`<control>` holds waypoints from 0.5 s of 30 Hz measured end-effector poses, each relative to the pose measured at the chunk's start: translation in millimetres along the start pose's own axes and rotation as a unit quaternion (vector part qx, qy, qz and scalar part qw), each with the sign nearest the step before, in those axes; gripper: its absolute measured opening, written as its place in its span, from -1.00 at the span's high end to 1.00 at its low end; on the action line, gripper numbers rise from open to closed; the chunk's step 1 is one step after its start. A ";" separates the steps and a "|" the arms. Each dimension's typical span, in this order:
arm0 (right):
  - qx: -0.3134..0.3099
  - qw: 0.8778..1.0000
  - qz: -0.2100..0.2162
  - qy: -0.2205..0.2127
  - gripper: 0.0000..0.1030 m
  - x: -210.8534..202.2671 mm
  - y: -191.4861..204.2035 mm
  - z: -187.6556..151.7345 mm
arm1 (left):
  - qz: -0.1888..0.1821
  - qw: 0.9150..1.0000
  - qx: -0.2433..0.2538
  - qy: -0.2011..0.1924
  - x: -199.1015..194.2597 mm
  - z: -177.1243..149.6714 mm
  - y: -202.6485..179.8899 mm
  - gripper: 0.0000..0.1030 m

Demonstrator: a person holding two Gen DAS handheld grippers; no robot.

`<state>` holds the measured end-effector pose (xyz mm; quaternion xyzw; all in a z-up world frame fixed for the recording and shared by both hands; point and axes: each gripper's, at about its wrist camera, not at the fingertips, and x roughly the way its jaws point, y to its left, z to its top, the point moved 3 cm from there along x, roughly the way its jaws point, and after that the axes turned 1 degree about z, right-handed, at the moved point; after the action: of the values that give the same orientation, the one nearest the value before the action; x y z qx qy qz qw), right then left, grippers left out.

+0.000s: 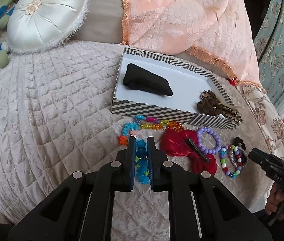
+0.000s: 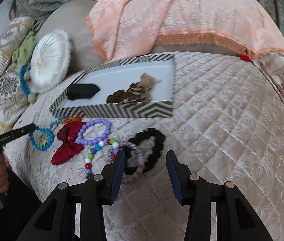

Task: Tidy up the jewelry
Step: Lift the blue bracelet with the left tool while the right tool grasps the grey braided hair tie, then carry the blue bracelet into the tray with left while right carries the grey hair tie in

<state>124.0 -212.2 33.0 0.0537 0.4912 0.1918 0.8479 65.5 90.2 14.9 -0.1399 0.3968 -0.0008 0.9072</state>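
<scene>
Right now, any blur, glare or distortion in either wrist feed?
Left wrist: heavy fisheye bend, black corners; striped cardboard box sharp, smear at the right edge near the right claw. Right wrist: same bend; soft even light, no glare; black pouch in the box slightly soft.

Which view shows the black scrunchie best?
The right wrist view: the black scrunchie lies whole on the quilt just ahead of the open right gripper. In the left wrist view only a small dark piece of it shows, behind the bead bracelets.
</scene>
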 end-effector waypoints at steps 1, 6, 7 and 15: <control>-0.010 1.000 -0.001 0.004 0.23 3.1 4.4 -0.4 | 0.000 1.000 -0.001 0.000 -0.2 0.0 0.4 0.82; -0.028 0.999 -0.019 0.026 0.49 18.3 9.6 -2.3 | 0.000 1.000 0.001 0.000 -0.3 0.3 0.7 0.82; -0.025 0.999 -0.015 0.031 0.55 21.2 8.9 -2.7 | -0.001 1.000 0.001 0.000 -0.3 0.3 0.7 0.82; -0.031 0.999 -0.017 0.002 0.87 4.4 8.3 2.4 | 0.004 1.000 0.000 0.003 0.1 0.1 1.3 0.82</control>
<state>125.8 -202.6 33.0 0.0189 0.4874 0.1928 0.8514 65.5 91.5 14.5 -0.1380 0.3997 0.0021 0.9062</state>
